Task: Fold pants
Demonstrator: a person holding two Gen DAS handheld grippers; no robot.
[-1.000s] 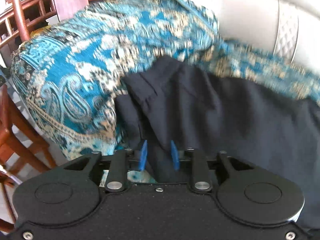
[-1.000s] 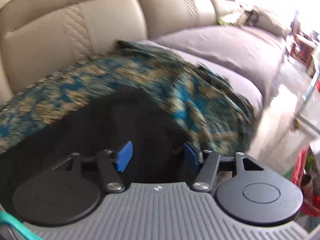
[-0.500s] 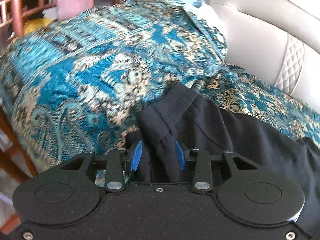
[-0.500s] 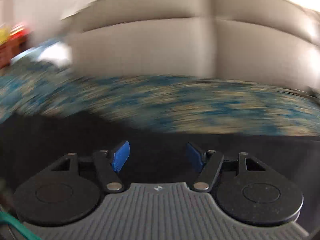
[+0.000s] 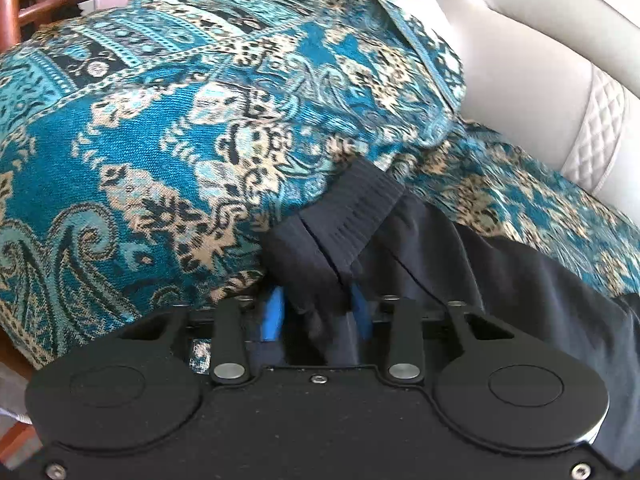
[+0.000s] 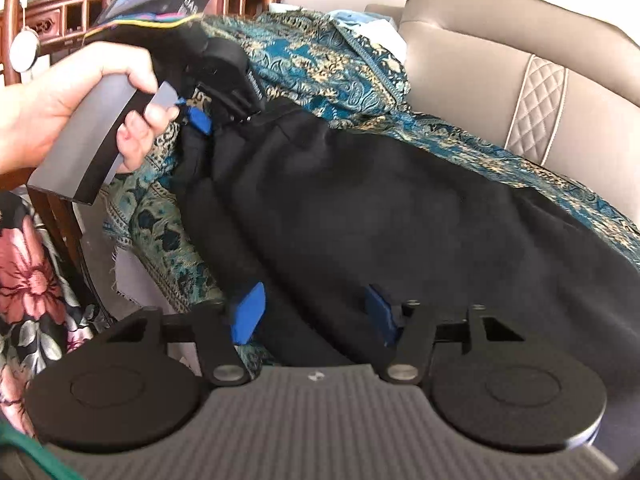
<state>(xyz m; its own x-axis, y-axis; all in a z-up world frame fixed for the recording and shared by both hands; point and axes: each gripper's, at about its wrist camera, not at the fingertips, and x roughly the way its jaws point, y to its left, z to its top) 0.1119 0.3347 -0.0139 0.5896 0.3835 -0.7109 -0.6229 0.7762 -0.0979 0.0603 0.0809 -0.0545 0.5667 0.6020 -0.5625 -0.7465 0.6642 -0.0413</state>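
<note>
On my left gripper (image 5: pixel 316 314) the jaws are pinched onto a bunched fold of the black pants (image 5: pixel 460 280), the blue pads pressing soft, matte cloth on both sides. Just past them the ribbed elastic band (image 5: pixel 356 216) of the pants curls up in fine vertical ridges, lying against the patterned throw (image 5: pixel 168 128). That throw is a coarse woven fabric in teal, tan and black paisley, draped over the rounded sofa arm and down across the seat.

On my right gripper (image 6: pixel 314 316) the jaws stand wide apart, with the dark cloth lying between the blue pads (image 6: pixel 248 314); I see no grip there. From this side the pants spread as a broad, flat, slightly fuzzy sheet over the throw on the sofa seat, running up to where the left gripper (image 6: pixel 200 118) clamps the far corner. The left hand (image 6: pixel 76 100) wraps its grey handle. Behind rises the sofa (image 6: pixel 460 76), smooth beige leather with a quilted diamond-stitched strip (image 6: pixel 536 108)
</note>
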